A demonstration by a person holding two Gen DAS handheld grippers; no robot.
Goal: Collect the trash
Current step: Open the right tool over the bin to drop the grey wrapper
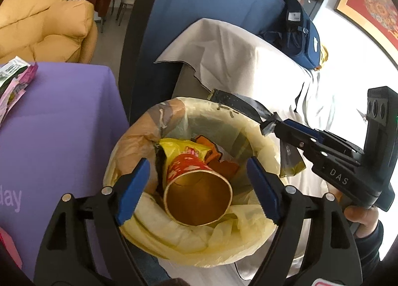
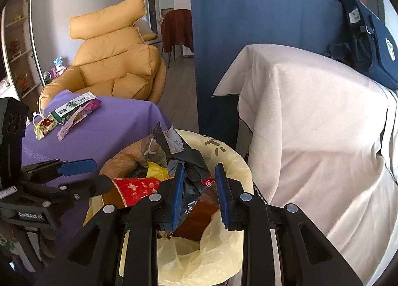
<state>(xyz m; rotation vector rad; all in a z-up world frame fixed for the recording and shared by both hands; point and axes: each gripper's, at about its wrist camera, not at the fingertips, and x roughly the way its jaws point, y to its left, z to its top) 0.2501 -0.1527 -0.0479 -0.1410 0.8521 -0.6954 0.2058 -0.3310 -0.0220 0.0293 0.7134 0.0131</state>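
Observation:
A bin lined with a pale yellow bag [image 1: 248, 226] stands below both grippers; it also shows in the right wrist view [image 2: 231, 161]. In it lie a red paper cup [image 1: 196, 194], a yellow wrapper [image 1: 179, 146] and orange scraps. My left gripper [image 1: 196, 189] is open and empty, right above the cup. My right gripper [image 2: 200, 194] hangs over the bin's rim with a black wrapper [image 2: 189, 161] between its jaws; in the left wrist view its tip [image 1: 270, 125] pinches that wrapper [image 1: 238, 102]. Several wrappers [image 2: 67, 114] lie on the purple table.
The purple-clothed table [image 2: 119, 124] is left of the bin. A white-draped surface [image 2: 311, 124] is right of it, with a navy bag [image 2: 368, 45] on top. A blue partition [image 2: 248, 25] stands behind, and a yellow armchair [image 2: 117, 57] beyond the table.

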